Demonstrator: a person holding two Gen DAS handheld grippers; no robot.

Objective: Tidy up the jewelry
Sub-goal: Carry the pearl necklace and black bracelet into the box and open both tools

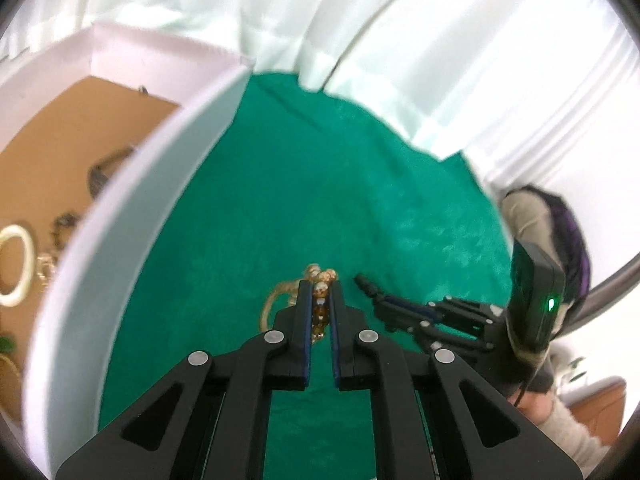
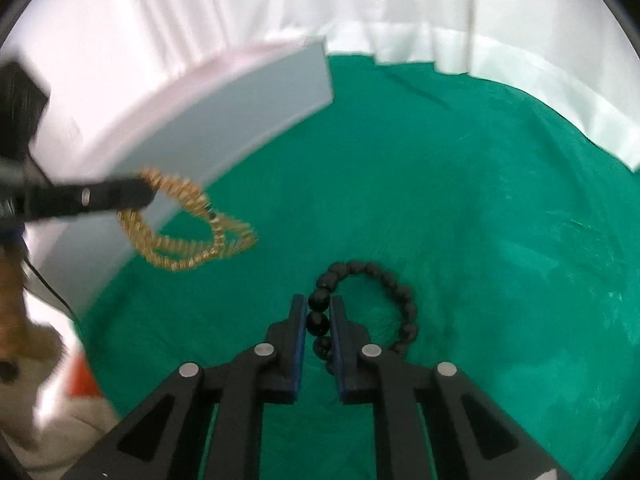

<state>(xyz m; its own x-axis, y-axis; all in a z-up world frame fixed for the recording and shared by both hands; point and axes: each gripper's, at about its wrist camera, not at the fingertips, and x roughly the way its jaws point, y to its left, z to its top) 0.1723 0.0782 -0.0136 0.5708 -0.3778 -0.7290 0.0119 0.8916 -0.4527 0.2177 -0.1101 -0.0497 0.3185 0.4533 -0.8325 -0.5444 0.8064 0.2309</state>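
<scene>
In the left wrist view my left gripper (image 1: pixel 320 286) is shut on a gold beaded bracelet (image 1: pixel 322 275), whose loop hangs to the left over the green cloth (image 1: pixel 280 184). The right wrist view shows that bracelet (image 2: pixel 188 226) dangling, blurred, from the left gripper (image 2: pixel 147 191) beside the white box. My right gripper (image 2: pixel 319 300) is shut on a black bead bracelet (image 2: pixel 400 292), with beads pinched between its pads and the rest curving right on the cloth. The right gripper (image 1: pixel 362 280) also shows low on the cloth in the left wrist view.
A white box (image 1: pixel 120 208) with a brown floor stands at the left and holds a white bangle (image 1: pixel 16 264) and several dark and gold pieces. White fabric (image 1: pixel 440 60) borders the green cloth at the back. A person's sleeve (image 1: pixel 524 216) is at the right.
</scene>
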